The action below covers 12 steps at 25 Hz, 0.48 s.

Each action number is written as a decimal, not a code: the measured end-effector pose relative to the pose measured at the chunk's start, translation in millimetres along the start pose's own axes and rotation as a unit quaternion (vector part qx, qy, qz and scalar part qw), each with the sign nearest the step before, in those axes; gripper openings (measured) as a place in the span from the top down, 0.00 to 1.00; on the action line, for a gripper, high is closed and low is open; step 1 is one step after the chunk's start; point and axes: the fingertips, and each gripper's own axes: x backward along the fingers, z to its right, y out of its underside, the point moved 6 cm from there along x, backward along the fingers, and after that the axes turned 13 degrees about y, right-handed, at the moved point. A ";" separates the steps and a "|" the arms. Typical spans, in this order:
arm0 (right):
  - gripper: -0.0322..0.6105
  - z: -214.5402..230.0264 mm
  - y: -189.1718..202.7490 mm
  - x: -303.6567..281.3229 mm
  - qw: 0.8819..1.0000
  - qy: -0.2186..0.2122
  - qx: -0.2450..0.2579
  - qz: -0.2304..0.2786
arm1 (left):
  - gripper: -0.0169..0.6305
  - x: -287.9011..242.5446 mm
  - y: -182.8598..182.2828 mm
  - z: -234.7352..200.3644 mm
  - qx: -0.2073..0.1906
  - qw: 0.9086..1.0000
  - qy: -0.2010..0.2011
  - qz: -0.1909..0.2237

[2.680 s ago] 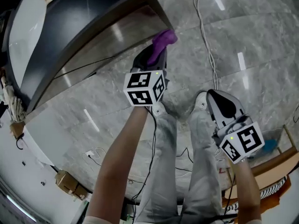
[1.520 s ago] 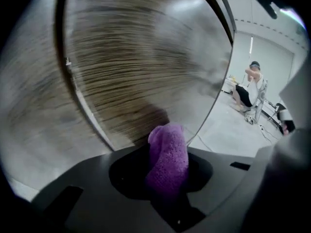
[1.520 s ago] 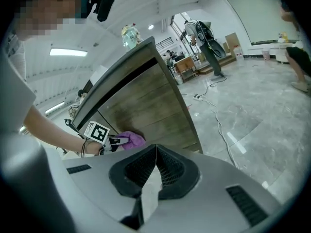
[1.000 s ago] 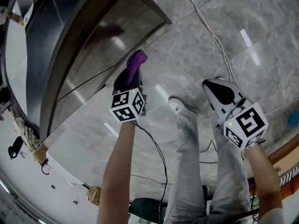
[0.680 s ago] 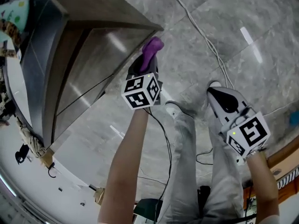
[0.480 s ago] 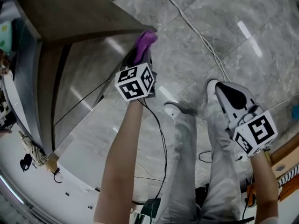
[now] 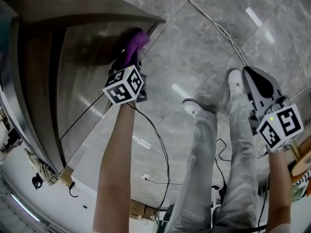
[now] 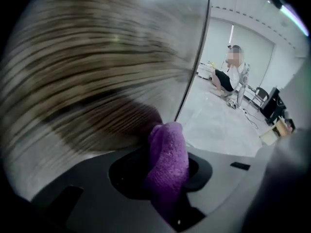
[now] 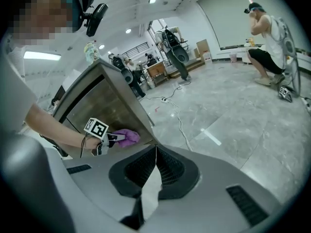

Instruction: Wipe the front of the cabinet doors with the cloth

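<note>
Now, left gripper [image 7: 128,65]: jaws closed on the purple cloth [image 7: 136,41], which bulges out past the tips in a thick wad. The left gripper view shows the wad pinched between the two jaws and its far end against the wood-grain cabinet door [image 7: 80,62]. The grain there is smeared with blur. From the head view I place the cloth high on the door front, close to the door's outer edge, where the cabinet meets the grey marble floor [image 7: 204,52]. The right gripper view agrees: cloth on the door face, just beside the near corner of the cabinet.

Right gripper [image 9: 155,150]: jaws drawn together at the tips, with nothing between them. It hangs at my right side, well apart from the cabinet, above my right leg [image 7: 243,144].

Left forearm [image 7: 114,164] is stretched out toward the door, and a black cable [image 7: 158,144] trails back from that gripper. A white cord [image 7: 221,30] runs across the floor beyond my shoes.

Far off in the left gripper view a person [image 8: 228,76] sits on the floor. The right gripper view shows another person [image 9: 266,42] crouching.
</note>
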 end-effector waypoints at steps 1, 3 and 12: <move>0.91 -11.7 3.1 -3.6 1.000 -0.005 0.001 0.000 | 0.82 7.7 7.7 -6.5 -0.004 1.000 0.001 -0.006; 0.91 -37.2 8.5 -11.3 1.000 -0.019 0.007 -0.001 | 0.82 23.2 27.6 -22.6 0.003 1.000 -0.004 -0.013; 0.91 -123.6 17.4 -33.7 0.993 -0.099 0.065 -0.015 | 0.82 106.8 105.3 -88.0 0.101 0.990 -0.092 -0.020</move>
